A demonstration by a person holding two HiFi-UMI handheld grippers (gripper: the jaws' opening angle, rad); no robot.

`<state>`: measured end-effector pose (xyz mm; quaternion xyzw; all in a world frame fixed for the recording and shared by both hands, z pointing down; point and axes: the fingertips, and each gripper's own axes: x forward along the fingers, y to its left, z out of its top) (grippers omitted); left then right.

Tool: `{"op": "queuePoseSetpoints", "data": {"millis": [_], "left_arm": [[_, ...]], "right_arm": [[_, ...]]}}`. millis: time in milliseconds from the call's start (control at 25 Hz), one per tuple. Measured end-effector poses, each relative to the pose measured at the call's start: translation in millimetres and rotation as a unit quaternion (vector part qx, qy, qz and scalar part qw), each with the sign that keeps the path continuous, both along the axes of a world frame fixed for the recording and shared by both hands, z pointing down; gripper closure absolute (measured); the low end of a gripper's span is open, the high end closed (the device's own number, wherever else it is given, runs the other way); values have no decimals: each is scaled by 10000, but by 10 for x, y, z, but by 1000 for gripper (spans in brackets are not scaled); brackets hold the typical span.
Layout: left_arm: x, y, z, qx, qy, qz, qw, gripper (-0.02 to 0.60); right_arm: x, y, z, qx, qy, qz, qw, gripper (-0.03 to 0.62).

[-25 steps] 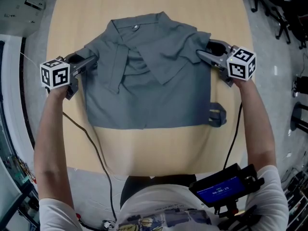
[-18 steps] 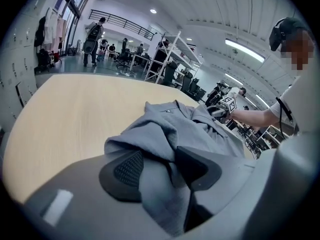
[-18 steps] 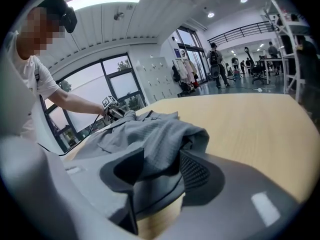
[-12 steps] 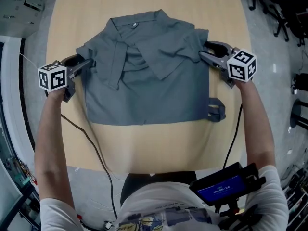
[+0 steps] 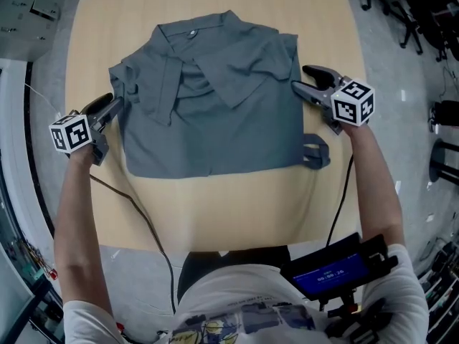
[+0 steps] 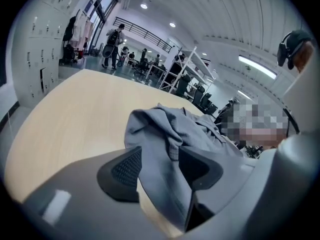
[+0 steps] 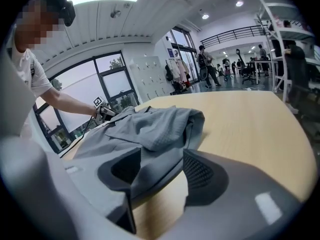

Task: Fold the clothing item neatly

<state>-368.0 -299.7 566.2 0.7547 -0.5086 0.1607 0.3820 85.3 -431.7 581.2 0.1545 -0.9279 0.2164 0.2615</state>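
Cabling crosses the near half of the pale wooden desk [image 5: 215, 213]: a thin black cable [image 5: 136, 213] runs from under the left forearm over the desk's near edge. On the right, a dark grey looped strap [image 5: 315, 155] lies flat against the lower right corner of the grey collared shirt [image 5: 215, 113]. A black device with a blue screen [image 5: 330, 278] hangs at the person's chest, clear of the desk. Black chair bases [image 5: 401, 13] stand on the grey floor [image 5: 401, 106] beyond the far right corner, well apart from the work.

The shirt lies flat on the far half of the desk, collar away from the person, both sleeves folded in over the front, hem nearest the person.

The left gripper [image 5: 115, 106] sits at the shirt's left edge. In the left gripper view its jaws [image 6: 160, 166] stand apart and have just been opening. A fold of shirt [image 6: 170, 134] drapes between them, and the ribbed pad on one side shows bare, off the cloth.

The right gripper [image 5: 301, 79] sits at the right edge. Its jaws [image 7: 160, 170] have also just been opening and stand apart, with shirt [image 7: 150, 126] lying loose between them and bare desk [image 7: 240, 124] beside it. White lockers [image 7: 150, 76] stand far behind.
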Motion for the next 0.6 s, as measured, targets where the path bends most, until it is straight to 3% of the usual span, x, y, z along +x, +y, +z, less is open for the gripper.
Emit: {"op": "queuePoseSetpoints", "data": {"millis": [360,600], "left_arm": [[281,328,-299,323,-213,313,9988,354],[513,681,-707,724,-368,619,9948,423]], "right_arm": [[41,432,-283,403,22,371,9985,342],[33,787,-553,656,50,578,9962,364]]}}
